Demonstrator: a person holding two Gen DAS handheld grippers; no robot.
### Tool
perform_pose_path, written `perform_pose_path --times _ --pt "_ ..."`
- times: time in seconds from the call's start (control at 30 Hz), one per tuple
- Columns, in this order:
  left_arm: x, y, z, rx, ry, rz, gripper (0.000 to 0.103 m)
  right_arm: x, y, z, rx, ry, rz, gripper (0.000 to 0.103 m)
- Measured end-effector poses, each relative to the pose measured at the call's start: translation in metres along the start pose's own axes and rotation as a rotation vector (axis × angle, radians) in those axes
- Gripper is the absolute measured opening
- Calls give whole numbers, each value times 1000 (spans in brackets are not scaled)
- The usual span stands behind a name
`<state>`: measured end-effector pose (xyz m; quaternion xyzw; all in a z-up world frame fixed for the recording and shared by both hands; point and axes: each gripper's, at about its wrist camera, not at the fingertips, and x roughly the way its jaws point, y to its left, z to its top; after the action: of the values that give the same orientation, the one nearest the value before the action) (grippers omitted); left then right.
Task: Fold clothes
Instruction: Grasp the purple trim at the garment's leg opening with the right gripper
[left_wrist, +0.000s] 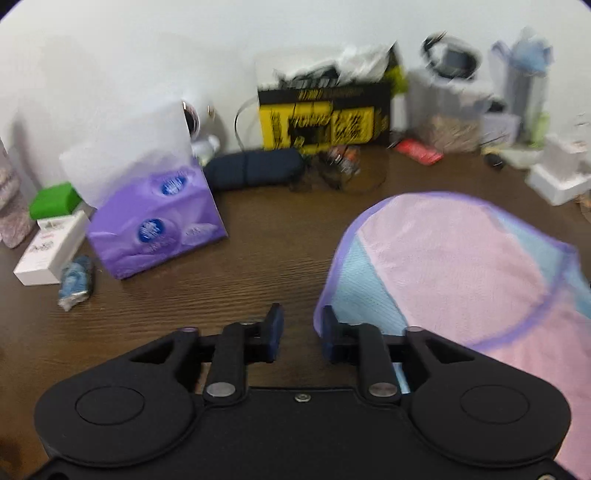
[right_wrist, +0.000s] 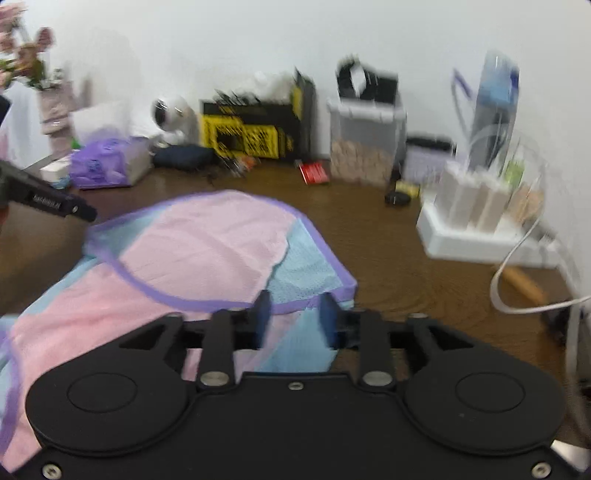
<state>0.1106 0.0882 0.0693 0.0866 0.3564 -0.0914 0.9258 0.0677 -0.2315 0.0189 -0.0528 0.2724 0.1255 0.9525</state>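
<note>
A pink and light-blue garment (left_wrist: 454, 266) with purple trim lies folded over on the brown wooden table (left_wrist: 258, 251). My left gripper (left_wrist: 301, 332) hovers at its left edge with jaws apart; only bare wood shows between them, and the cloth's hem lies beside the right finger (left_wrist: 328, 328). In the right wrist view the same garment (right_wrist: 207, 240) spreads to the left. My right gripper (right_wrist: 295, 321) stands open over its near right corner, the cloth lying beneath the gap and the pads not pressing it. The left gripper's body (right_wrist: 55, 201) shows at the far left edge.
Along the wall stand a purple tissue box (left_wrist: 159, 225), a dark pouch (left_wrist: 255, 168), a yellow-and-black box (left_wrist: 325, 118), a clear container (right_wrist: 365, 144) and a white tray with bottles (right_wrist: 476, 225). A white cable (right_wrist: 524, 291) loops at the right.
</note>
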Motion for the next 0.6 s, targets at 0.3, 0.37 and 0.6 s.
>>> perform_pose_path --times 0.3,0.37,0.6 --pt "-70 -12 -102 85 -24 -122 58 -80 51 -64 31 76 258 60" --pt "-69 -13 -109 86 -28 -128 58 -75 56 -69 62 96 277 57" --pt "-63 -23 -116 77 -14 -140 12 -57 62 -74 143 114 248 8"
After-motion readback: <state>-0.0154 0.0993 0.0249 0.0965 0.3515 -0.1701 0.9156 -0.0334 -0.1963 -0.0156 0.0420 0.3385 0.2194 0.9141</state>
